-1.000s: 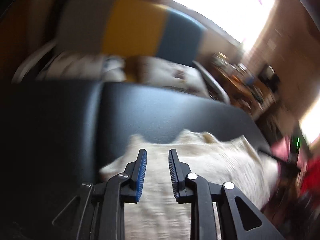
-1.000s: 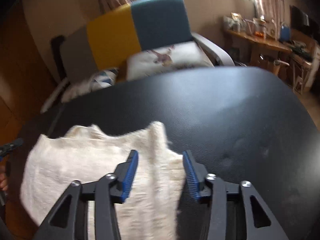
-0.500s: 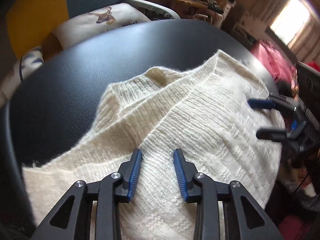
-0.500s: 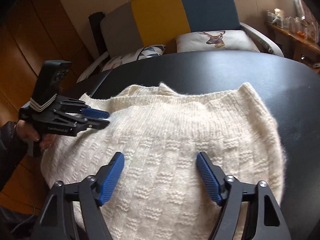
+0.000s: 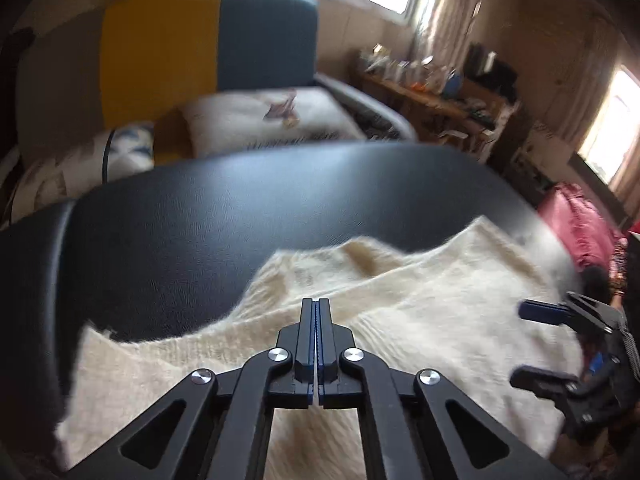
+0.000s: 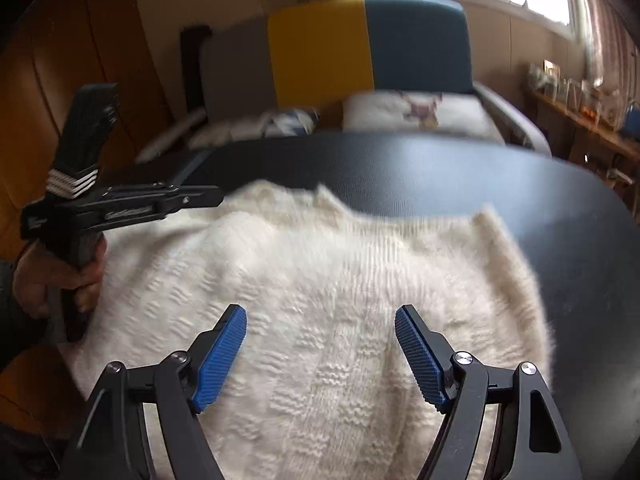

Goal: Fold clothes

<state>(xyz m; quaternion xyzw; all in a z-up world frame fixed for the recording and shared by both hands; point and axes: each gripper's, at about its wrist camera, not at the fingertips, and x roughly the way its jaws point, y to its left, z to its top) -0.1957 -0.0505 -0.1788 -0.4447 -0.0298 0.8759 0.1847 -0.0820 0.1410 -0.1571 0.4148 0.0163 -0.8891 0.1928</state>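
Observation:
A cream knitted sweater [image 5: 440,320] [image 6: 320,280] lies spread on the round black table [image 5: 240,220] [image 6: 480,176], its collar edge toward the far side. My left gripper [image 5: 318,304] is shut, fingers pressed together just over the sweater's near-left part; I see no fabric between them. From the right wrist view the left gripper [image 6: 216,197] points across the sweater's far-left edge, held by a hand [image 6: 60,280]. My right gripper [image 6: 320,320] stands wide open low over the sweater's middle. It also shows at the right, the right gripper [image 5: 520,346], jaws apart.
Behind the table stands a chair with a grey, yellow and blue back [image 5: 180,60] [image 6: 360,40] and pale cushions [image 5: 272,120]. A cluttered wooden shelf [image 5: 440,92] runs at the back right. Red fabric [image 5: 576,224] lies beyond the table's right edge. Wooden panelling [image 6: 60,100] is left.
The left gripper's fingers have shut; half a second ago they were apart over the sweater. Its view has tilted up toward the chair. The right gripper stays open over the sweater.

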